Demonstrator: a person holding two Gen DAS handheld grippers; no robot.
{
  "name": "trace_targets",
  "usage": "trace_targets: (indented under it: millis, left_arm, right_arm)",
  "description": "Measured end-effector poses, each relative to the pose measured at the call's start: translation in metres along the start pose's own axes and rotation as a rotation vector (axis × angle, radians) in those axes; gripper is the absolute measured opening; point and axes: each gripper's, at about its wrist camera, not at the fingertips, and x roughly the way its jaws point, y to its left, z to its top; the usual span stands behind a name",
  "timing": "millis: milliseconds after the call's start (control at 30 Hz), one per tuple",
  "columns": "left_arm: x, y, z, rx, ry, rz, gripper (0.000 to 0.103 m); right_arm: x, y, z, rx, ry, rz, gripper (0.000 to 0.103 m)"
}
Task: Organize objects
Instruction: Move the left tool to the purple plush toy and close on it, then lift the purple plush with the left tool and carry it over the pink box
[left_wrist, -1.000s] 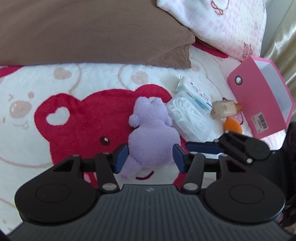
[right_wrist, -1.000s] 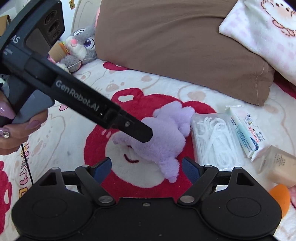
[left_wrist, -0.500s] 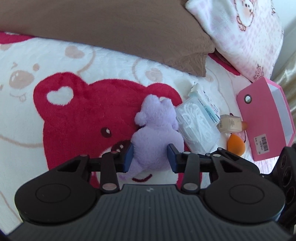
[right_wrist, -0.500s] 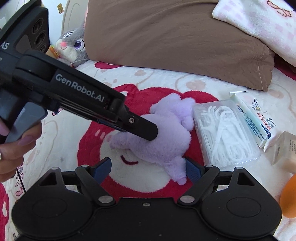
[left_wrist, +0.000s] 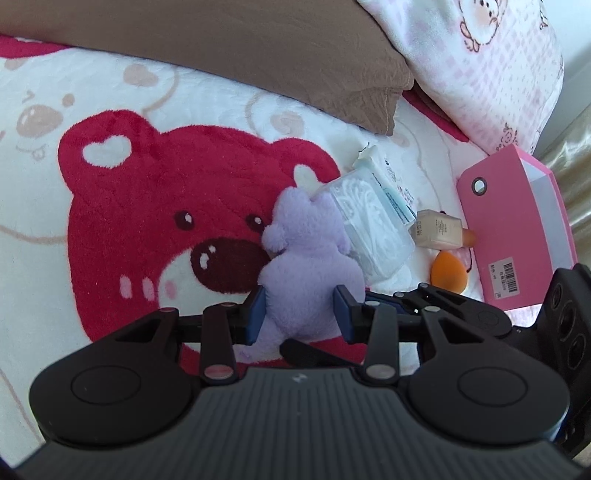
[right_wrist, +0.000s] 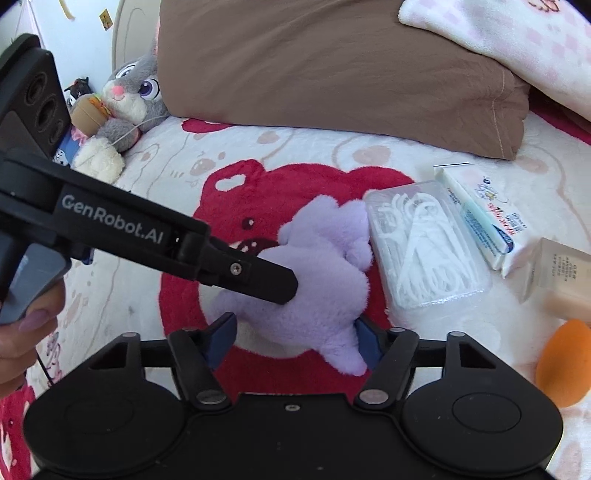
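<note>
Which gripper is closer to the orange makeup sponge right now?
Right. The right gripper, its jaws just closing around the purple plush toy, sits beside the orange makeup sponge. The left gripper, clamped on the toy, is farther off.

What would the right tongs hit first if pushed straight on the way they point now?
The purple plush toy: it already lies between the right tongs, which have just been closing. The left tongs grip it too.
</note>
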Motion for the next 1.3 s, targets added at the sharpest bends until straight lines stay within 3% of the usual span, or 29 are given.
trace_targets:
  millis: [267, 467, 667, 1067, 1300]
  left_arm:
    - [0.012, 0.006, -0.002, -0.058, -0.029, 0.011, 0.041]
    - [0.001, -0.008, -0.011, -0.01, -0.049, 0.015, 0.04]
    - [-0.008, -0.019, -0.021, 0.012, -0.035, -0.014, 0.04]
    - [-0.057, -0.074, -0.038, 0.115, -0.061, -0.094, 0.04]
    - [-0.081, -0.125, -0.047, 0.236, -0.047, -0.121, 0.04]
  right_arm:
    - [0.005, -0.007, -0.007, -0.017, 0.003, -0.005, 0.058]
    - [-0.006, -0.003, -0.006, -0.022, 0.02, -0.017, 0.056]
    - [-0.021, -0.002, -0.006, 0.023, 0.092, -0.023, 0.056]
    - [-0.095, 0.008, -0.013, -0.043, 0.09, -0.067, 0.056]
    - [-0.147, 0.009, -0.017, -0.054, 0.075, -0.115, 0.056]
